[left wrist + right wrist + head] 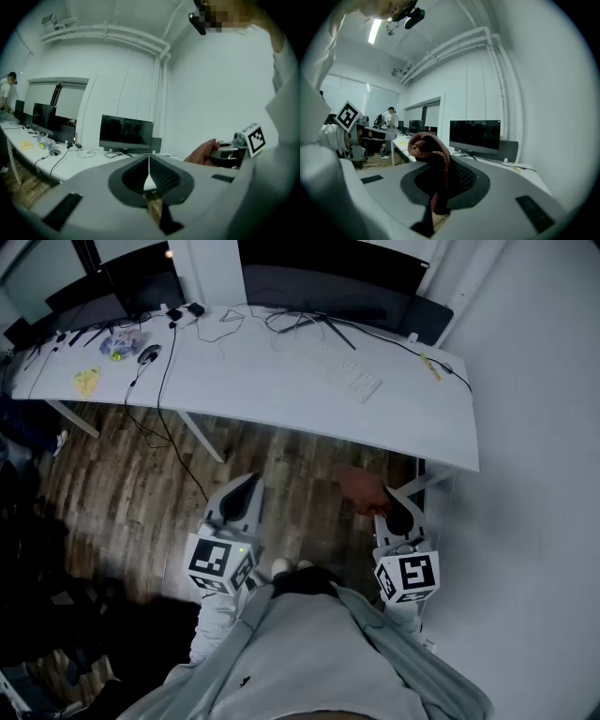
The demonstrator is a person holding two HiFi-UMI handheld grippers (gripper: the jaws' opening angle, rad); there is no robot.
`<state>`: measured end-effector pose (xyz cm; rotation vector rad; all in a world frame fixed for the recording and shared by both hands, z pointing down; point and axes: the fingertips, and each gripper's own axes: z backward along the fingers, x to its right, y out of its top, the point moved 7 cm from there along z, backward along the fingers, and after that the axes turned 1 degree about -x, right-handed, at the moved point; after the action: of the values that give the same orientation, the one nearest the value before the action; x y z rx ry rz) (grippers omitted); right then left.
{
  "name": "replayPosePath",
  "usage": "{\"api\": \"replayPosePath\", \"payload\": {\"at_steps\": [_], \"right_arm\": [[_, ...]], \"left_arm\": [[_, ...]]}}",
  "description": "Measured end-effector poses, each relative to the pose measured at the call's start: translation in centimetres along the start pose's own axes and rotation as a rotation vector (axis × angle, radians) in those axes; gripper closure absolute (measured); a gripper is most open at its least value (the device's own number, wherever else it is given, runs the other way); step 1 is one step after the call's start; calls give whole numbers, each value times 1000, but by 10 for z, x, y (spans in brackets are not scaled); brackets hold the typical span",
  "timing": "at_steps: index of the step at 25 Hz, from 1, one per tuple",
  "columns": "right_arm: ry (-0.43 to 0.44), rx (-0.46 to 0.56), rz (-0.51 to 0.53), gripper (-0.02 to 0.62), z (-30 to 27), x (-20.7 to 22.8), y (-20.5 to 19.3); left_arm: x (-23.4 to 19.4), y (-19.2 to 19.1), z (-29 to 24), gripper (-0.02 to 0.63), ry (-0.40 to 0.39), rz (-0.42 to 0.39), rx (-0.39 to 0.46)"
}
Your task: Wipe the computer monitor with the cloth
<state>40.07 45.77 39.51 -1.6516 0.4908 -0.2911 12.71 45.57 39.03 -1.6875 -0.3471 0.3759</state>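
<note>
A dark computer monitor (323,279) stands at the back of the white desk (272,395); it also shows ahead as the monitor (125,132) and the monitor (475,134). My right gripper (394,501) is shut on a reddish-brown cloth (360,489), which bunches up out of the jaws as the cloth (429,151). It hangs below the desk's front edge, over the wooden floor. My left gripper (247,487) is level with it to the left, its jaws shut with nothing between them (149,158). Both are well short of the monitor.
A white keyboard (342,371), a mouse (148,353), loose cables (164,381) and a yellow item (86,381) lie on the desk. More monitors (44,117) line it to the left. A white wall (544,427) closes the right. A person (390,117) stands far off.
</note>
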Motion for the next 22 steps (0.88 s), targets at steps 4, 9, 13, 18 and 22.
{"api": "replayPosePath", "payload": {"at_steps": [4, 9, 13, 18, 22], "right_arm": [[-2, -11, -23, 560, 8, 6, -4], [4, -12, -29, 559, 12, 22, -8], [20, -1, -31, 560, 13, 31, -13], [41, -6, -47, 560, 6, 40, -22], [70, -16, -56, 559, -10, 39, -26]], "left_arm": [[7, -2, 3, 584, 12, 2, -9], [17, -1, -4, 584, 31, -3, -6], [25, -1, -4, 584, 58, -16, 0], [30, -7, -3, 584, 88, -10, -4], [21, -10, -7, 584, 111, 6, -7]]}}
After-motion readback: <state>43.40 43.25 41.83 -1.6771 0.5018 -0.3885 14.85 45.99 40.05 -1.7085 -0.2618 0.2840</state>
